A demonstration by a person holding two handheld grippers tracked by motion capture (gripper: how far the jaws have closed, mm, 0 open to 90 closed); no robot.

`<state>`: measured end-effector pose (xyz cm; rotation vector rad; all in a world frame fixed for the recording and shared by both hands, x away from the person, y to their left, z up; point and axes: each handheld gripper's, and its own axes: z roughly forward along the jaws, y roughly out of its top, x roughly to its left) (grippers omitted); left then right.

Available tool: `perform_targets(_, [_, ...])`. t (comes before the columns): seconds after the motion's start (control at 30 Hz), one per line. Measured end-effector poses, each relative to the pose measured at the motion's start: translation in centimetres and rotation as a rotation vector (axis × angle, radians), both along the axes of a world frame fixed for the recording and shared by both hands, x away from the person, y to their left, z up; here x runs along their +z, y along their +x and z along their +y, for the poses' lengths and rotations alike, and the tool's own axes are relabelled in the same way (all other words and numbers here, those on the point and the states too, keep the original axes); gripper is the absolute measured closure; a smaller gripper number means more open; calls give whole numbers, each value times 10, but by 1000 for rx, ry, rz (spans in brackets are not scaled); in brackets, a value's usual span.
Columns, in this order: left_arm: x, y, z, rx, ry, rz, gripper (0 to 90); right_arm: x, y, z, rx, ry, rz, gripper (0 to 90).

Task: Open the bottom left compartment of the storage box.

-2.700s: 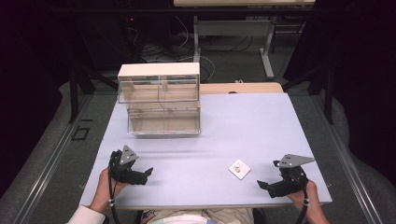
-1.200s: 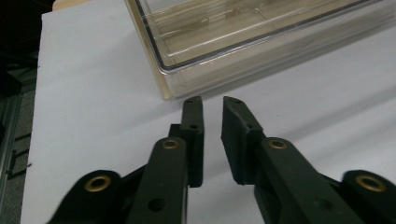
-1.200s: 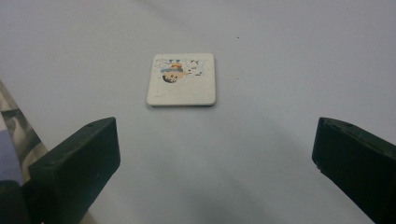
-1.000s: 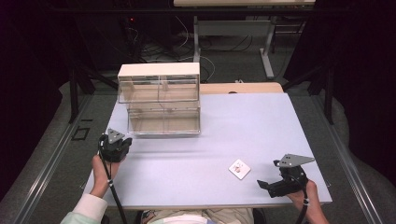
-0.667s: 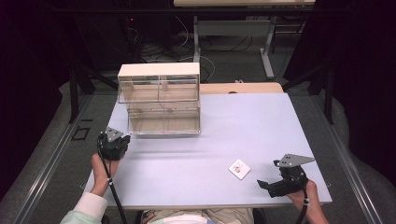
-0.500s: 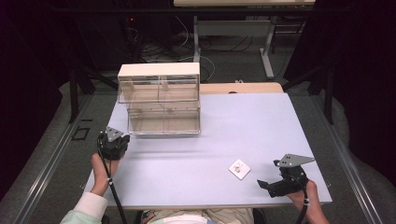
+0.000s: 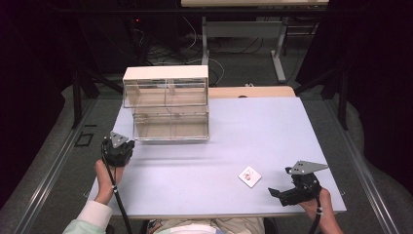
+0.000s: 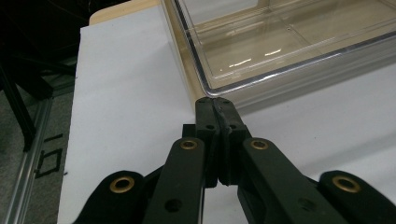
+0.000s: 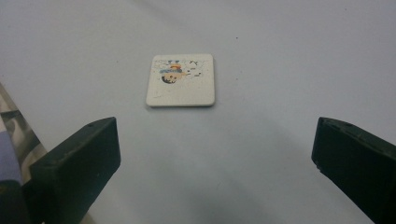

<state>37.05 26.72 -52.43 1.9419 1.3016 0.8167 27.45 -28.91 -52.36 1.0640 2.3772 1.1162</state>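
A small cabinet (image 7: 165, 74) with a cream top and clear plastic drawers stands at the table's back left. Its lower drawer (image 7: 170, 127) sticks out toward me, and I can see nothing in it. My left gripper (image 7: 128, 145) is shut, empty, with its tips just short of that drawer's front left corner. In the left gripper view the closed jaws of the left gripper (image 8: 215, 105) almost touch the clear drawer (image 8: 280, 46). A small white square tile (image 7: 249, 176) with a colourful picture lies flat near the front right. My right gripper (image 7: 280, 191) rests open just right of it, facing the tile (image 9: 181, 80) between wide-spread jaws.
The pale table (image 7: 253, 131) has open room across its middle and back right. A wooden board (image 7: 251, 92) lies behind the table's far edge. Dark floor, rails and desk legs surround the table.
My left gripper has travelled from the table's front left forward to the pulled-out drawer's corner and turned toward it; it has barely moved in the last second. The right gripper and tile have stayed put.
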Motion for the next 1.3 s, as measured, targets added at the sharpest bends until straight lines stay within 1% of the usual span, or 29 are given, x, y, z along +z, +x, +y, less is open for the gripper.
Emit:
perform_targets(0.03, [0, 0, 0, 1, -1, -1, 900, 0, 0, 0, 1, 6, 2, 7])
perform_targets(0.07, [0, 0, 0, 2, -1, -1, 900, 0, 0, 0, -1, -1, 0, 7])
perform_targets(0.33, [0, 0, 1, 1, -9, -6, 900, 0, 0, 0, 1, 3, -2, 7])
perform_targets(0.43, [0, -1, 1, -1, -4, -4, 900, 0, 0, 0, -2, -1, -1, 7])
perform_targets(0.5, [1, -1, 2, -1, -2, -4, 900, 0, 0, 0, 2, 6, -2, 7])
perform_targets(0.57, [1, -1, 2, 0, -8, -1, 900, 0, 0, 0, 3, 6, -2, 7])
perform_targets(1.03, [0, -1, 2, -3, -10, -8, 900, 0, 0, 0, 2, 7, -2, 7])
perform_targets(1.3, [0, -2, 1, -5, -13, -3, 900, 0, 0, 0, 2, 7, -2, 7])
